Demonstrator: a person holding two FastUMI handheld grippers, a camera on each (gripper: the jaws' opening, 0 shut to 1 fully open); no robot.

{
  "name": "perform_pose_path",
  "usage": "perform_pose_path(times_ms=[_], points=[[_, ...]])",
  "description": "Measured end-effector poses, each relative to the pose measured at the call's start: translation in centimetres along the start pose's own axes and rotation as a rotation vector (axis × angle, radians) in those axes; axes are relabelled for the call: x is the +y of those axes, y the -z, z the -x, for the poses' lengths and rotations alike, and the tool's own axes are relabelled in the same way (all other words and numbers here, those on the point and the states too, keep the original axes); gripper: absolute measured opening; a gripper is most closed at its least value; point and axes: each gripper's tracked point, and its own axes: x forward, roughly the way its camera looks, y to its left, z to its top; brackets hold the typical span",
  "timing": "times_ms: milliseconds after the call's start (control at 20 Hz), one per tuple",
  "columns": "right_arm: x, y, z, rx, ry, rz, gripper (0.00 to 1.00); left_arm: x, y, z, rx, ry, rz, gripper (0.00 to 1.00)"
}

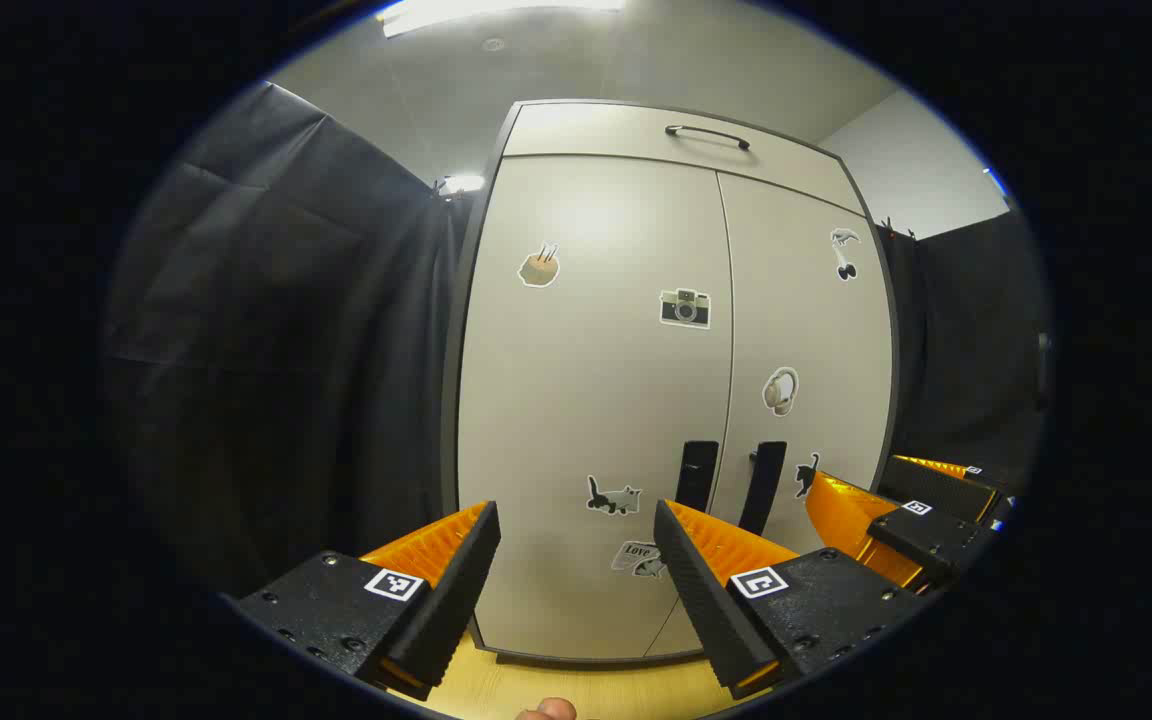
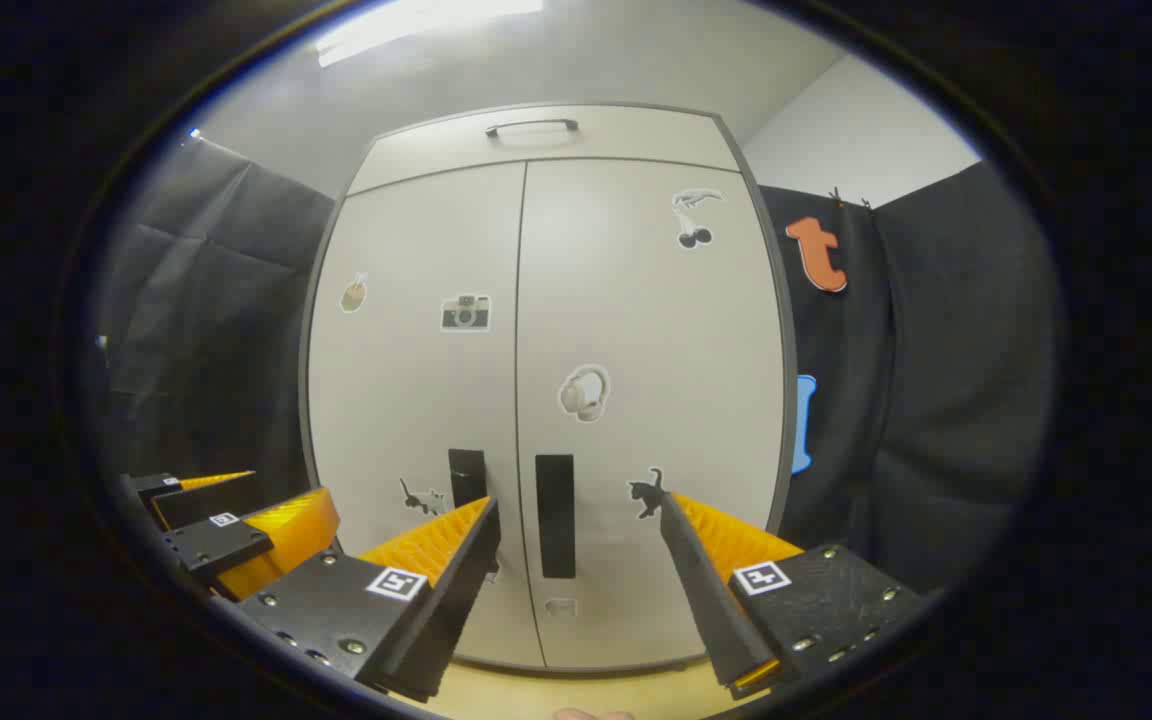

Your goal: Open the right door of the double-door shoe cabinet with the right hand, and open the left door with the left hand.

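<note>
Black booth cloth (image 1: 286,300) flanks the closed shoe cabinet (image 1: 616,400); left tongs (image 1: 576,515) and right tongs (image 2: 576,508) gape apart before it.

Stood inside a booth hung with black cloth (image 1: 266,300) on both sides, creased and clipped at its top edge. Showed a plain pale ceiling (image 2: 576,70) overhead, lit by a bright strip light (image 1: 496,10) near the top. Met a white wall (image 2: 856,140) behind the cloth at upper right. Rested on a light wooden floor (image 1: 576,685) below.
</note>
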Motion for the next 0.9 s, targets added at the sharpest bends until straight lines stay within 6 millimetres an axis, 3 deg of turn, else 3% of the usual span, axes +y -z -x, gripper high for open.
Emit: perform_pose_path(times_ms=[900], points=[[0.5, 0.7, 0.5, 0.025, 0.001, 0.000, 0.94, 1.1, 1.0, 0.7, 0.028, -0.019, -0.001, 0.96]])
